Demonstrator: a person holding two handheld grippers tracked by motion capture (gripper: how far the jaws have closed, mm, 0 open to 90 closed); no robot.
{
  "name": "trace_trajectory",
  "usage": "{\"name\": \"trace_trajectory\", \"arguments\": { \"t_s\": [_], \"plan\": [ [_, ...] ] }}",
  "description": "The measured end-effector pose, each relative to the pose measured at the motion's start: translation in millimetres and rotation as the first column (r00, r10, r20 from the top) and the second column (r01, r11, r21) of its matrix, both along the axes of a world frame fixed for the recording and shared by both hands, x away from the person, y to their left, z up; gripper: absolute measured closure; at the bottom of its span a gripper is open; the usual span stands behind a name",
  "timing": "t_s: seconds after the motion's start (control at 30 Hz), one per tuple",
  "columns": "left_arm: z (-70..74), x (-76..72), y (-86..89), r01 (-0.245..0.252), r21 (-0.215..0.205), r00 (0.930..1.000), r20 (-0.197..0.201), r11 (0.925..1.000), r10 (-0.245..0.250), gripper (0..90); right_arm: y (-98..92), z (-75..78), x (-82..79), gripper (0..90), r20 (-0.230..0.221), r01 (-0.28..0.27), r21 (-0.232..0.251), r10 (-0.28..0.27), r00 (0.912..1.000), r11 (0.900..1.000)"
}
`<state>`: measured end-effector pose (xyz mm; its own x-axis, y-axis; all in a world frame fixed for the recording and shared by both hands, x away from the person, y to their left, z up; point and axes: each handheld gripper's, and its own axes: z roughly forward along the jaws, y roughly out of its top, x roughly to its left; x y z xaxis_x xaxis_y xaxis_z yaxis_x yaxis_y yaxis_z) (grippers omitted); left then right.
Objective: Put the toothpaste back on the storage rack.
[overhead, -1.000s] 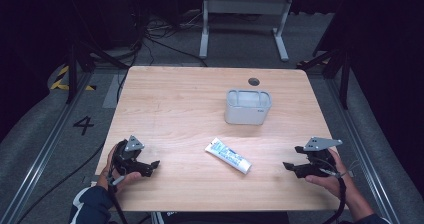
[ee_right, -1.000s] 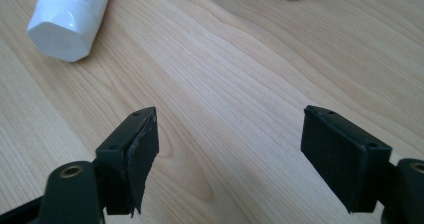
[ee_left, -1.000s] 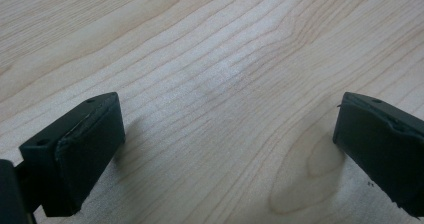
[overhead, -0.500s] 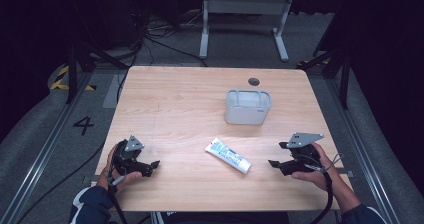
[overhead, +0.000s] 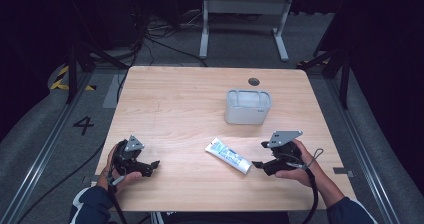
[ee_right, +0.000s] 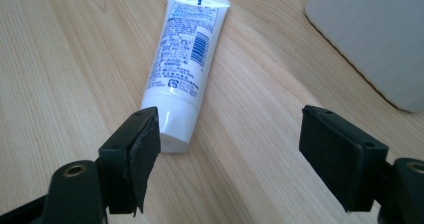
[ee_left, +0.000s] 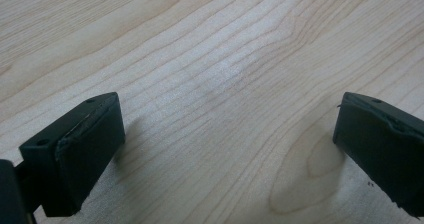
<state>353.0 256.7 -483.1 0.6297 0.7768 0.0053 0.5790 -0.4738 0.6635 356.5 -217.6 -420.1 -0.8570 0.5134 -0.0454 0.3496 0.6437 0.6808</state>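
A white tube with blue print point(overhead: 228, 155) lies flat on the wooden table point(overhead: 190, 99), slanting from upper left to lower right. My right gripper point(overhead: 257, 164) sits just right of the tube's cap end, pointing left at it. In the right gripper view the tube point(ee_right: 182, 69) lies ahead with its cap beside the left jaw, and my right gripper point(ee_right: 235, 149) is open with bare wood between the pads. My left gripper point(overhead: 150, 166) rests at the front left, far from the tube. Its jaws stand wide apart over bare wood, so the left gripper point(ee_left: 225, 149) is open.
A white rectangular container point(overhead: 247, 106) stands behind the tube, right of the table's middle; its wall point(ee_right: 370, 39) shows at the upper right of the right gripper view. A small round hole point(overhead: 254, 81) sits near the far edge. Dark floor with cables surrounds the table.
My right gripper has slid left along the front of the table, from near the right edge to just beside the tube's cap. The left gripper has kept still.
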Motion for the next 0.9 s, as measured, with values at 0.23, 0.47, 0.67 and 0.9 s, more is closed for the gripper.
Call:
{"name": "trace_trajectory", "arguments": {
  "t_s": [0.23, 0.47, 0.67, 0.9],
  "plan": [
    [0.0, 0.0, 0.0, 0.0, 0.0, 1.0, 0.0, 1.0, 0.0, 0.6, 19.9, 2.7, 2.9, 25.2, -0.008, -0.036, 0.003, 0.036, 0.9993, 0.999],
    [0.0, 0.0, 0.0, 0.001, 0.0, 1.0, 0.0, 1.0, -0.001, 0.6, 36.1, 0.4, 7.4, 25.3, -0.018, -0.057, -0.024, 0.057, 0.9982, 0.998],
    [0.0, 0.0, 0.0, 0.0, 0.0, 1.0, 0.0, 1.0, 0.0, 0.6, 52.5, -4.1, 15.3, 25.4, -0.038, -0.076, -0.05, 0.074, 0.9965, 0.996],
    [0.0, 0.0, 0.0, 0.0, 0.0, 1.0, 0.0, 1.0, 0.0, 0.6, 63.2, -4.9, 18.2, 25.8, -0.054, -0.091, -0.068, 0.088, 0.9947, 0.994]
  ]
}}
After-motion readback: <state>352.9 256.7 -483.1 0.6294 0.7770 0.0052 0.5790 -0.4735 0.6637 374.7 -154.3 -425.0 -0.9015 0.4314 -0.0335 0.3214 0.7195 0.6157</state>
